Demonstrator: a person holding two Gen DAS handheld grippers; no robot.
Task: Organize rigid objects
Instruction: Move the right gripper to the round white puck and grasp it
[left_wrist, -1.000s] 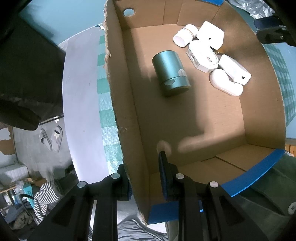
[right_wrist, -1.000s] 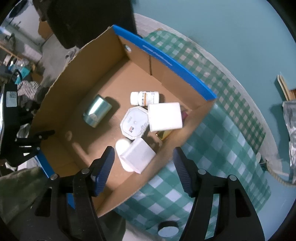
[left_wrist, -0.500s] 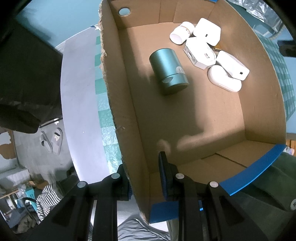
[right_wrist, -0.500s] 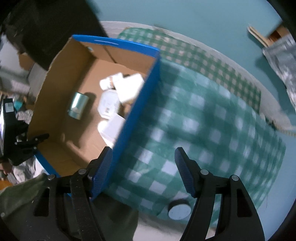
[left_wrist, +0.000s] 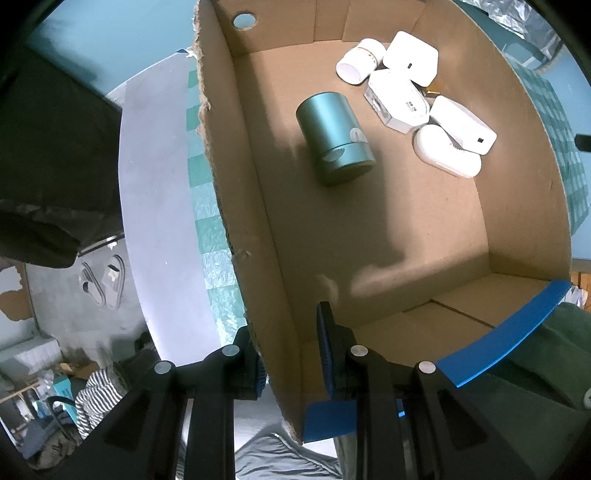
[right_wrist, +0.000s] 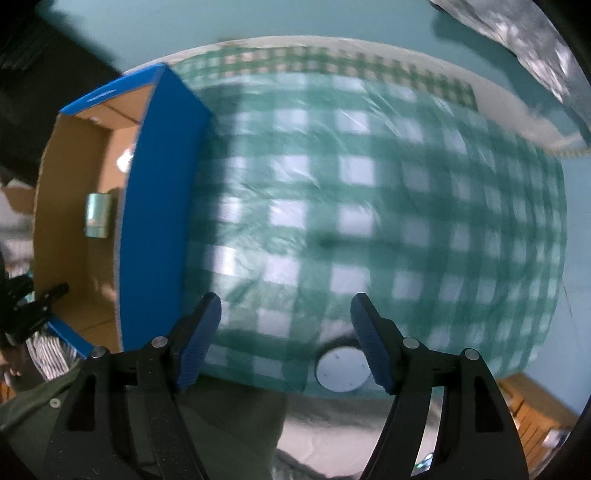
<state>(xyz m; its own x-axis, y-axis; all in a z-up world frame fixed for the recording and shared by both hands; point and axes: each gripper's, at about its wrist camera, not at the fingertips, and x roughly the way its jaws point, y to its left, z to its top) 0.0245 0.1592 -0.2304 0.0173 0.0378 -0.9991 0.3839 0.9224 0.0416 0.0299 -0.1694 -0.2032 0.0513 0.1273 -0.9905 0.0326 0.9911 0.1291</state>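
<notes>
The left tool (left_wrist: 291, 347) is clamped on the near wall of the brown cardboard box with blue outer faces (left_wrist: 406, 229). At twelve o'clock lies the teal metal cylinder (left_wrist: 334, 142), axis eleven-to-five; at one o'clock, white plastic items (left_wrist: 410, 96). The right tool (right_wrist: 286, 343), jaws just widening and empty, hovers over the green checked worktop (right_wrist: 369, 184), box at nine o'clock.

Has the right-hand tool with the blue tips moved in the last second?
Yes. The right tool has swung off the cardboard box, which has slid to the picture's left edge, and now hangs open over the green checked cloth.
</notes>
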